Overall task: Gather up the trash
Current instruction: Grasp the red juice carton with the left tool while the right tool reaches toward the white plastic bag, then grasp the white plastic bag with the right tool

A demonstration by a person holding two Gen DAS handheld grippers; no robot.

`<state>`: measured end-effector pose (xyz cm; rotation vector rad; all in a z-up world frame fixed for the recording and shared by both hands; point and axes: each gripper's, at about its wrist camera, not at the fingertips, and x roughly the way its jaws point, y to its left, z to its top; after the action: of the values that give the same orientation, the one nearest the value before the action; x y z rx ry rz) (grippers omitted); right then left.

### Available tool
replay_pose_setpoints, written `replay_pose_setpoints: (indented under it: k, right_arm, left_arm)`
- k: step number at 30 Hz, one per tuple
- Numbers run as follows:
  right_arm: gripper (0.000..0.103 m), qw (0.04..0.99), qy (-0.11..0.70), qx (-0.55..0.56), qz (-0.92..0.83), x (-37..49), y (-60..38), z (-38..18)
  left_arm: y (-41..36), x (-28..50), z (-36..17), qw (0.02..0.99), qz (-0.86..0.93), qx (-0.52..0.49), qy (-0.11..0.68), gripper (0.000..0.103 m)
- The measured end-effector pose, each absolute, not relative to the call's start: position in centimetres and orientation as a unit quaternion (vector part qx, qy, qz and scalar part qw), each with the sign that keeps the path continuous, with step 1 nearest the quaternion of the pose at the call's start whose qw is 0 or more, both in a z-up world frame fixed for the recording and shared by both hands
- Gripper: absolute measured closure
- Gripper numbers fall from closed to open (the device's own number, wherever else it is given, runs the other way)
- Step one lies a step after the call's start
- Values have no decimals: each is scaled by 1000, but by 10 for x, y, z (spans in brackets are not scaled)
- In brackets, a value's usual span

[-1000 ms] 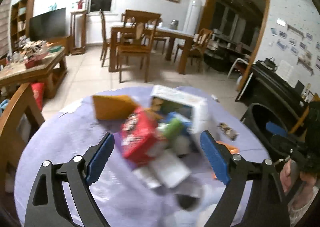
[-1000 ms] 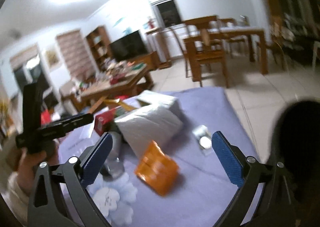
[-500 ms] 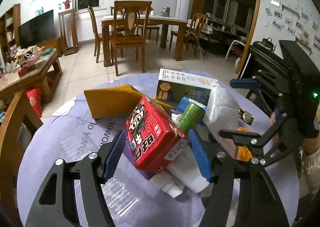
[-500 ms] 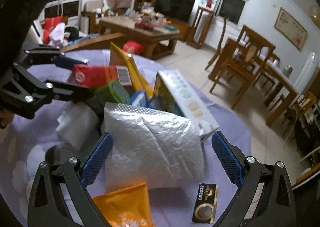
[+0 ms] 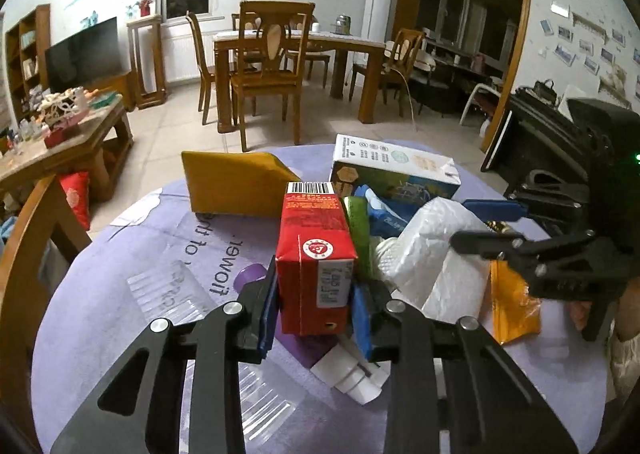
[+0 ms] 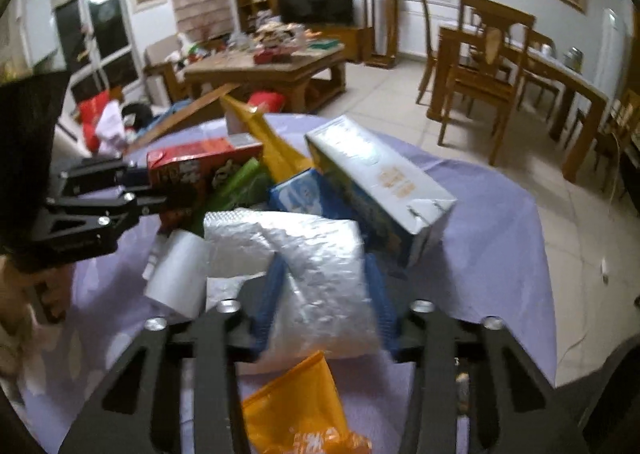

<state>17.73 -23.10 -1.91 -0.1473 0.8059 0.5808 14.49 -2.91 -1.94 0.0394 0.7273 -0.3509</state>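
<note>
On the purple cloth (image 5: 120, 314) the trash pile was not yet cleared. The left gripper (image 5: 314, 306) was closing, its pads pressing on the red carton (image 5: 314, 254); the right gripper (image 6: 326, 294) was closing on the bubble bag (image 6: 316, 254). Nothing looked collected yet: white box (image 5: 394, 169), yellow bag (image 5: 236, 185) and orange packet (image 6: 296, 406) remained. Only the right view showed the sofa (image 6: 160, 53); only the left showed the doorway (image 5: 468, 33).
</note>
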Motion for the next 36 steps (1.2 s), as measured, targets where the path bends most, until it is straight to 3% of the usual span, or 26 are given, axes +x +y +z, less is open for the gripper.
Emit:
replay_pose_setpoints:
  k: [4, 9, 24, 36]
  right_arm:
    - [87, 886, 375, -57, 266, 163, -244, -13]
    - [93, 889, 364, -45, 275, 140, -249, -2]
    - [97, 922, 281, 16, 265, 71, -275, 50]
    - [101, 950, 229, 68, 202, 23, -351, 70]
  left_arm:
    - [-23, 139, -10, 925, -171, 0, 340, 72]
    - [-16, 125, 2, 931, -173, -25, 321, 72]
    - [-20, 84, 28, 935, -207, -58, 282, 72]
    - [-82, 73, 39, 925, -258, -28, 276, 72]
